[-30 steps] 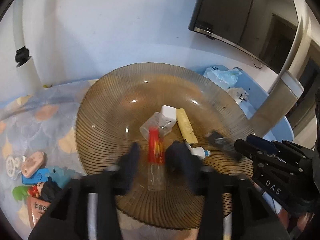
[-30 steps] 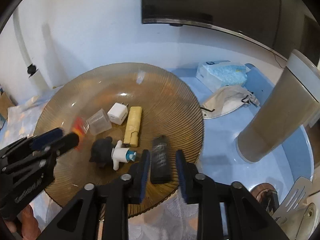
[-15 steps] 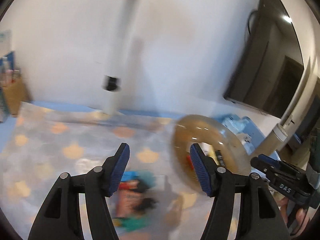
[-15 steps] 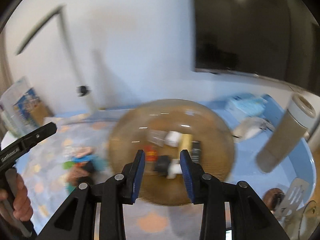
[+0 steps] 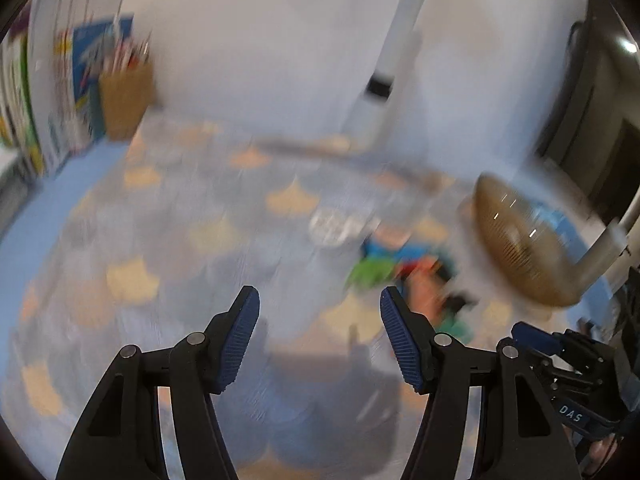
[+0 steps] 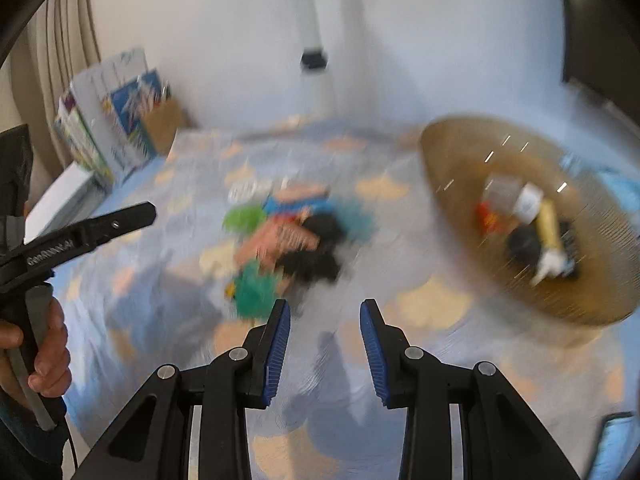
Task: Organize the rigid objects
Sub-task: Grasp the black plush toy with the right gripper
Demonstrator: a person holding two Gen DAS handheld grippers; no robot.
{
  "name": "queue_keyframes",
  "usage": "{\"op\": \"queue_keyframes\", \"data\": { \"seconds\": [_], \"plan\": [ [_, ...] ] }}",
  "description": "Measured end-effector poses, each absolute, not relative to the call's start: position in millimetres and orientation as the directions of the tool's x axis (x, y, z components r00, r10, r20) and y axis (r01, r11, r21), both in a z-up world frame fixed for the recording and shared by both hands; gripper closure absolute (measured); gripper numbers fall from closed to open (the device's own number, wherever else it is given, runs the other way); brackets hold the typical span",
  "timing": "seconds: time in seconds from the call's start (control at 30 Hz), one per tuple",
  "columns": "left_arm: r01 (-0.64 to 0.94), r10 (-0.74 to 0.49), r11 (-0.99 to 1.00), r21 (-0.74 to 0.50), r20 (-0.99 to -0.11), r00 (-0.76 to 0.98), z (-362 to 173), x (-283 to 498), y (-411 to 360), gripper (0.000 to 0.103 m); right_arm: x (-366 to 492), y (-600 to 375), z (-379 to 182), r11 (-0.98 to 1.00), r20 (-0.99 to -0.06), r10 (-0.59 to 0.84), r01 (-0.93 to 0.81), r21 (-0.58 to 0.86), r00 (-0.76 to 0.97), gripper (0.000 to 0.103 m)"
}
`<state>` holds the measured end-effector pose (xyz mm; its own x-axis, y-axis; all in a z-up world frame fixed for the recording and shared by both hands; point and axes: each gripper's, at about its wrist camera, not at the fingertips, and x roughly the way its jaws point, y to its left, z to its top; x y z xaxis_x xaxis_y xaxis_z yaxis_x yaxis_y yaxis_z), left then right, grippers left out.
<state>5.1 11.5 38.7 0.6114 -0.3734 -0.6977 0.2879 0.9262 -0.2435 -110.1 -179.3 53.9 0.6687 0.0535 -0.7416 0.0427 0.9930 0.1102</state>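
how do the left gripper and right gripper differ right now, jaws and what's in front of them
The left gripper has its jaws spread wide; the right gripper holds them much narrower. Ahead of the left gripper is bare patterned tablecloth, while the right gripper faces the blurred pile of colourful small items. Both have blue ribbed pads, are empty and point down at the table.

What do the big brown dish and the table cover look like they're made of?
Brown dish: probably tinted glass or clear plastic, since it is translucent amber, finely ribbed and carries bright glints. Table cover: seemingly glossy printed plastic or oilcloth, pale blue with tan shapes. Motion blur leaves both uncertain.
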Motion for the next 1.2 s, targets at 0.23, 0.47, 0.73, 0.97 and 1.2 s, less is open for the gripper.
{"op": "queue_keyframes", "data": {
  "seconds": [0.23,0.47,0.73,0.97,1.2],
  "plan": [
    [0.266,-0.363,0.93,-0.252,-0.738,0.568,9,7,17,0.042,-106,-182,20,0.984,-0.758,0.112,0.036,0.176,0.643,0.068],
    [0.338,-0.357,0.923,-0.184,-0.736,0.575,11,-3,0,0.042,-112,-190,22,0.976,-0.745,0.136,0.04,0.213,0.652,0.068],
    [0.596,-0.535,0.778,-0.198,-0.708,0.462,28,-40,-49,0.042,-104,-212,48,0.94,-0.721,0.223,0.052,0.338,0.656,0.068],
    [0.565,-0.41,0.822,-0.074,-0.766,0.495,14,-30,-97,0.047,-69,-211,56,0.95,-0.729,0.232,0.01,0.312,0.643,0.045],
    [0.546,-0.417,0.833,-0.089,-0.749,0.514,11,-26,-90,0.06,-45,-212,34,0.929,-0.738,0.29,0.006,0.37,0.609,0.046]
  ]
}}
